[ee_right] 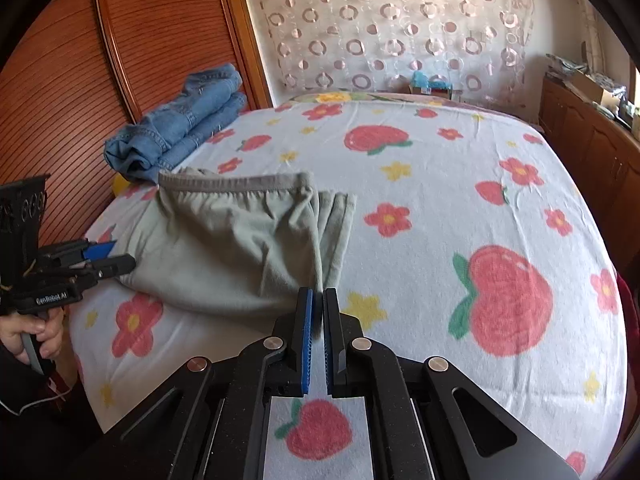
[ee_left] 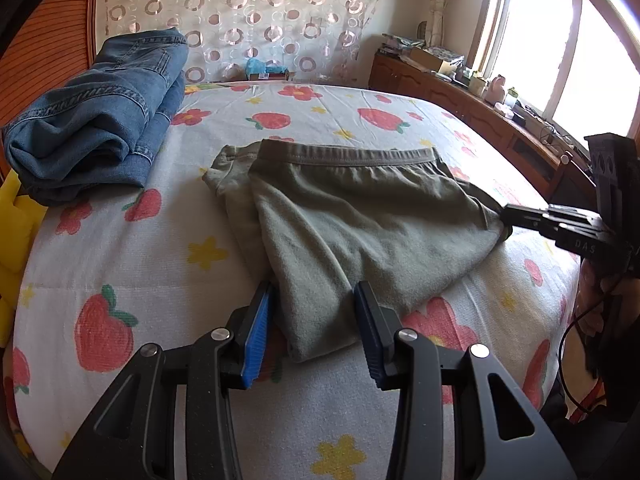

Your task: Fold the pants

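Grey-green pants (ee_left: 352, 216) lie folded on the bed, waistband toward the headboard; they also show in the right wrist view (ee_right: 240, 248). My left gripper (ee_left: 314, 300) is open, its blue pads either side of the pants' near folded corner. It shows at the left of the right wrist view (ee_right: 114, 258). My right gripper (ee_right: 319, 300) is shut, pinching the pants' edge at their near right corner. In the left wrist view it (ee_left: 508, 220) reaches in from the right and touches the pants' right corner.
Folded blue jeans (ee_left: 100, 116) sit at the bed's far left by a wooden panel (ee_right: 80, 80). The bed has a strawberry-and-flower sheet (ee_right: 460, 200). A wooden cabinet (ee_left: 460, 96) with clutter runs under the window at right. Yellow items (ee_left: 12, 216) lie at the left edge.
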`<state>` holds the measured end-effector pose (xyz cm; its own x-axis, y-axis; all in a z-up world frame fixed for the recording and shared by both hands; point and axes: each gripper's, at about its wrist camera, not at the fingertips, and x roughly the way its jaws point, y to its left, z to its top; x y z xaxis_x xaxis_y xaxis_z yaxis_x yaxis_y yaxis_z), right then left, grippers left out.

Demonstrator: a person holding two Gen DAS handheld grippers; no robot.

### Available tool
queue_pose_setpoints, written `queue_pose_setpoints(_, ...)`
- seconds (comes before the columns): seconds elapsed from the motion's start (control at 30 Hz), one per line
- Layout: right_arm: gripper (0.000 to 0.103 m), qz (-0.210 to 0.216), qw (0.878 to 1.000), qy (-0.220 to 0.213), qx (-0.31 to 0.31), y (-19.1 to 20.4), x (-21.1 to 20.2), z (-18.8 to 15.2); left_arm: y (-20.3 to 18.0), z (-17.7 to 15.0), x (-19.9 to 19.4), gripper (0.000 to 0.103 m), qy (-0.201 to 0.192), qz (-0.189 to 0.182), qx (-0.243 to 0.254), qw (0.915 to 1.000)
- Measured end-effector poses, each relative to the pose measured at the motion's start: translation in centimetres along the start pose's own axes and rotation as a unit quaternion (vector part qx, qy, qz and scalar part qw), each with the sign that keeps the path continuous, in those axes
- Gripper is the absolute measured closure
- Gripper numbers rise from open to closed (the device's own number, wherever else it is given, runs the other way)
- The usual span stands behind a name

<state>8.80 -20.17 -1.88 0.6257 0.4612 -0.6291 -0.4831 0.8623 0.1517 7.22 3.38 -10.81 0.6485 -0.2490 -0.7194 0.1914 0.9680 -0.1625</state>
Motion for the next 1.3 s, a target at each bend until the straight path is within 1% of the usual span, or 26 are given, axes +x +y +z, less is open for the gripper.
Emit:
queue_pose_setpoints(0.03,0.078,-0.004,1.000,-0.003,0.001,-0.1,0.0,0.2,0.0,0.0,0.0,0.061,0.000,0.000,0.000,1.0000)
queue_pose_setpoints(0.07,0.065,-0.008,1.000,-0.002,0.001,-0.1,0.1,0.4,0.0,0.0,0.0,0.061,-0.001,-0.001,0.000,1.0000)
queue_pose_setpoints(0.1,0.061,-0.007,1.000,0.000,0.003,-0.1,0.3,0.7,0.1,0.0,0.0,0.061,-0.001,-0.001,0.000,1.0000)
queue_pose_setpoints(0.17,0.060,0.004,1.000,0.006,0.006,-0.2,1.0,1.0,0.0,-0.1,0.0,0.061,-0.003,-0.001,-0.001,1.0000)
queue_pose_setpoints(0.27,0.060,0.001,1.000,0.024,0.005,-0.1,2.2,1.1,0.1,-0.1,0.0,0.061,-0.004,-0.002,-0.001,1.0000)
queue_pose_setpoints(0.37,0.060,0.001,1.000,0.023,-0.006,0.5,2.5,1.3,0.1,-0.1,-0.1,0.061,-0.005,-0.003,-0.001,1.0000)
queue_pose_setpoints(0.43,0.060,0.007,1.000,0.024,-0.011,0.9,2.8,1.5,0.0,-0.2,-0.2,0.065,-0.006,-0.007,0.001,1.0000)
queue_pose_setpoints(0.47,0.060,0.005,1.000,0.025,-0.015,1.0,2.9,1.6,0.1,-0.2,-0.2,0.070,-0.006,-0.013,0.001,0.9999)
queue_pose_setpoints(0.5,0.060,0.003,0.999,0.025,-0.021,1.3,3.0,1.6,0.1,-0.2,-0.2,0.071,-0.006,-0.015,-0.001,0.9999)
queue_pose_setpoints(0.53,0.060,0.001,0.999,0.025,-0.025,1.4,3.0,1.6,0.1,-0.2,-0.2,0.073,-0.007,-0.015,-0.001,0.9999)
queue_pose_setpoints(0.6,0.077,0.000,0.999,0.026,-0.029,1.6,3.2,1.6,0.1,-0.2,-0.2,0.080,-0.009,-0.020,-0.001,0.9998)
queue_pose_setpoints(0.63,0.082,0.003,0.999,0.027,-0.029,1.6,3.2,1.6,0.1,-0.2,-0.2,0.083,-0.010,-0.020,-0.001,0.9997)
queue_pose_setpoints(0.67,0.090,0.007,0.999,0.028,-0.029,1.6,3.3,1.6,0.0,-0.1,-0.3,0.086,-0.011,-0.019,0.002,0.9997)
queue_pose_setpoints(0.7,0.093,0.009,0.999,0.027,-0.031,1.7,3.3,1.5,-0.2,0.0,-0.3,0.087,-0.011,-0.018,0.005,0.9998)
queue_pose_setpoints(0.77,0.096,0.009,0.999,0.019,-0.031,1.5,3.0,1.4,-0.5,0.3,-0.2,0.088,-0.011,-0.018,0.010,0.9997)
queue_pose_setpoints(0.83,0.096,0.004,1.000,-0.001,-0.026,1.1,1.9,1.0,-0.8,0.8,-0.2,0.088,-0.013,-0.020,0.016,0.9996)
queue_pose_setpoints(0.9,0.096,0.002,1.000,-0.012,-0.016,0.7,0.7,0.5,-1.5,1.4,-0.4,0.088,-0.021,-0.033,0.024,0.9989)
queue_pose_setpoints(0.93,0.096,-0.007,1.000,-0.019,-0.014,0.5,0.0,0.2,-2.1,1.7,-0.6,0.089,-0.025,-0.041,0.029,0.9984)
queue_pose_setpoints(1.13,0.096,-0.031,0.999,-0.039,0.002,-0.8,-3.6,-1.6,-5.2,2.5,-1.6,0.089,-0.038,-0.067,0.057,0.9954)
queue_pose_setpoints(1.2,0.096,-0.031,0.998,-0.045,0.007,-0.9,-4.9,-2.2,-5.9,2.5,-2.1,0.089,-0.038,-0.075,0.064,0.9944)
queue_pose_setpoints(1.3,0.096,-0.025,0.999,-0.041,0.019,-0.9,-6.2,-3.3,-6.4,2.1,-2.5,0.089,-0.030,-0.079,0.070,0.9940)
